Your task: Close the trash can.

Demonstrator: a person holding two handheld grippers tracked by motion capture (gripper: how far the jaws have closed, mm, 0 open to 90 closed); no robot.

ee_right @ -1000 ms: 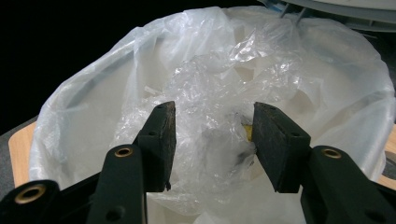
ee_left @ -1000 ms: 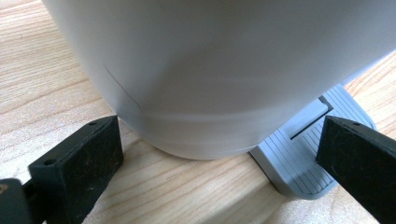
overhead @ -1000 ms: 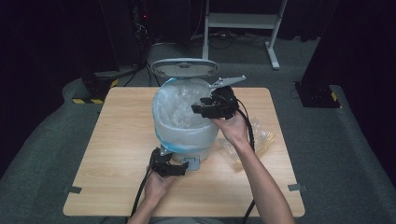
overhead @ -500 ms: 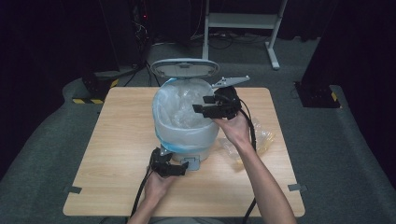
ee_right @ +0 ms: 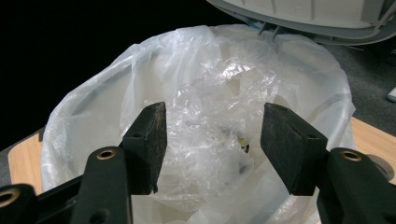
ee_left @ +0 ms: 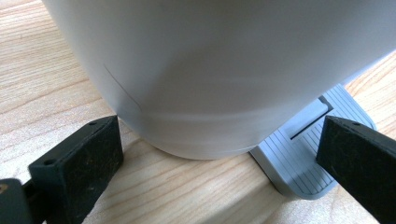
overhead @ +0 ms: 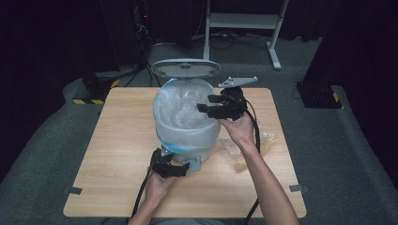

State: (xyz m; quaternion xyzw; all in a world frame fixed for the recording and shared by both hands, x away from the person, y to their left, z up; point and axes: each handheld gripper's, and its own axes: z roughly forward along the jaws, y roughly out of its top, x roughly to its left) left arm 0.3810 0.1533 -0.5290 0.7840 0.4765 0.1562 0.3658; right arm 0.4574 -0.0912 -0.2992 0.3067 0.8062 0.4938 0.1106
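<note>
A white pedal bin (overhead: pixel 187 140) stands mid-table, lid (overhead: pixel 186 68) up, lined with a thin, soft, slippery bag (ee_right: pixel 205 93); I'd pinch its rim. My right gripper (overhead: pixel 202 104) hovers over it, jaws just opening, empty. My left gripper (overhead: pixel 180 168), released, straddles the pedal (ee_left: pixel 299 158).

The middle of the table (overhead: pixel 108 154) is occupied by a lined pedal bin (overhead: pixel 187 126), its mouth left open from above, with the raised lid (overhead: pixel 186 69) standing behind it. Bare tabletop is left at the frame's left. Lower right, passage is narrowed by crumpled plastic wrappers (overhead: pixel 248 143).
</note>
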